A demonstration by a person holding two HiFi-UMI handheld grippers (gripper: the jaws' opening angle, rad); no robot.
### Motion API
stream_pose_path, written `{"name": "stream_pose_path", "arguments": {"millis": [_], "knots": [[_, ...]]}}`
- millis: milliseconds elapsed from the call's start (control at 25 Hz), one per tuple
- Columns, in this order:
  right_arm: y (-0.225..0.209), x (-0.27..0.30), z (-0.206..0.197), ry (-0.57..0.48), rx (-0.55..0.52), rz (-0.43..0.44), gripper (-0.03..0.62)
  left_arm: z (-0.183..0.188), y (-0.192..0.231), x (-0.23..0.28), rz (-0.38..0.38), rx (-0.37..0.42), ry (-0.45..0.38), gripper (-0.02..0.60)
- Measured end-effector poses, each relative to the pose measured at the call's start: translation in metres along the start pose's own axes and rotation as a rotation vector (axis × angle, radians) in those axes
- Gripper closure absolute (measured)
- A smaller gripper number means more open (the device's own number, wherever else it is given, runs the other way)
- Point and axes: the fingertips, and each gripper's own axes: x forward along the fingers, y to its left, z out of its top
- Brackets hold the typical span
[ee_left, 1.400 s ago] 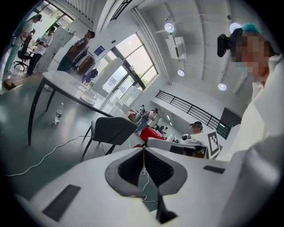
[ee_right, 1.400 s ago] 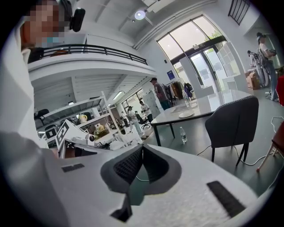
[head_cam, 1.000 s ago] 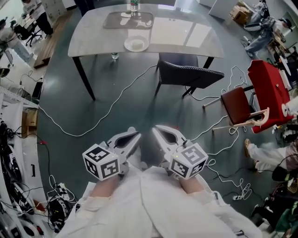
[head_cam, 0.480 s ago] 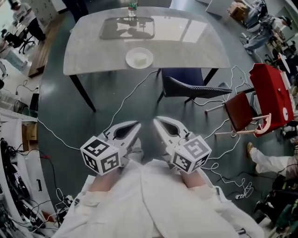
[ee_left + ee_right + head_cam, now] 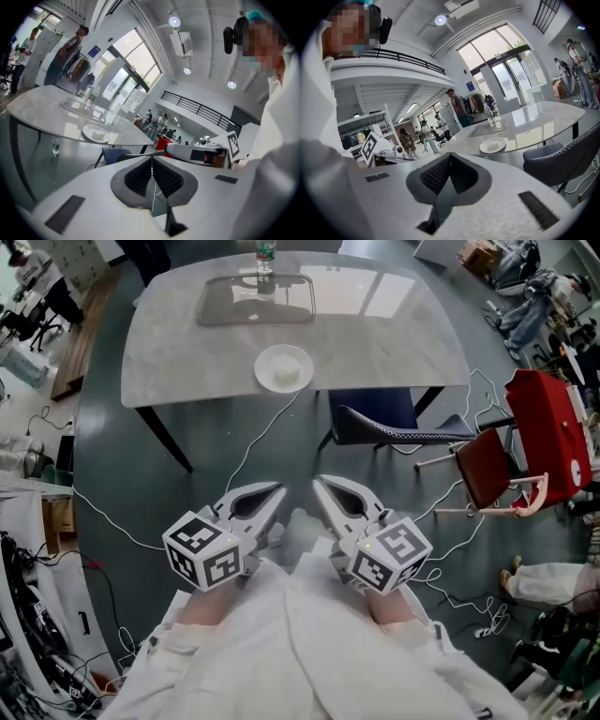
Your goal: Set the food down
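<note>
A white plate [image 5: 284, 368] with a pale piece of food [image 5: 287, 376] on it sits near the front edge of the grey marble table [image 5: 375, 343]. The plate also shows in the left gripper view [image 5: 95, 133] and in the right gripper view [image 5: 492, 146]. Both grippers are held close to the person's body, well short of the table. My left gripper [image 5: 275, 491] is shut with nothing in it, its pads pressed together [image 5: 151, 157]. My right gripper [image 5: 319, 483] is likewise shut and holds nothing [image 5: 450, 155].
A clear tray [image 5: 255, 298] and a water bottle [image 5: 266, 253] stand at the table's far side. A dark blue chair [image 5: 384, 418] is tucked at the table's right front. A red chair [image 5: 486, 465] and white cables [image 5: 244, 456] lie on the floor. People stand farther off.
The table and plate have come nearer and lower in the head view. Both grippers stay shut and close to the body.
</note>
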Motion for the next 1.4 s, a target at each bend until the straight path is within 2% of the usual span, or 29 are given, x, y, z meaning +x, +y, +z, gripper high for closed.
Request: {"name": "stream_pose_path", "arguments": {"millis": [200,520,920,1120,1400], "knots": [[-0.019,0.011,0.002,0.01,0.027,-0.018,0.592,0.007,0.013,0.009,0.007,-0.014,0.002,0.558],[-0.046,0.051,0.023,0.023,0.009,0.027,0.592,0.032,0.047,0.036,0.036,-0.026,-0.007,0.558],[-0.112,0.105,0.067,0.068,-0.021,0.067,0.592,0.09,0.1,0.105,0.055,-0.029,-0.026,0.558],[-0.138,0.127,0.087,0.079,-0.019,0.111,0.592,0.119,0.116,0.133,0.085,-0.027,-0.043,0.558],[-0.162,0.148,0.106,0.074,-0.024,0.146,0.592,0.13,0.137,0.147,0.149,-0.051,-0.065,0.558]]}}
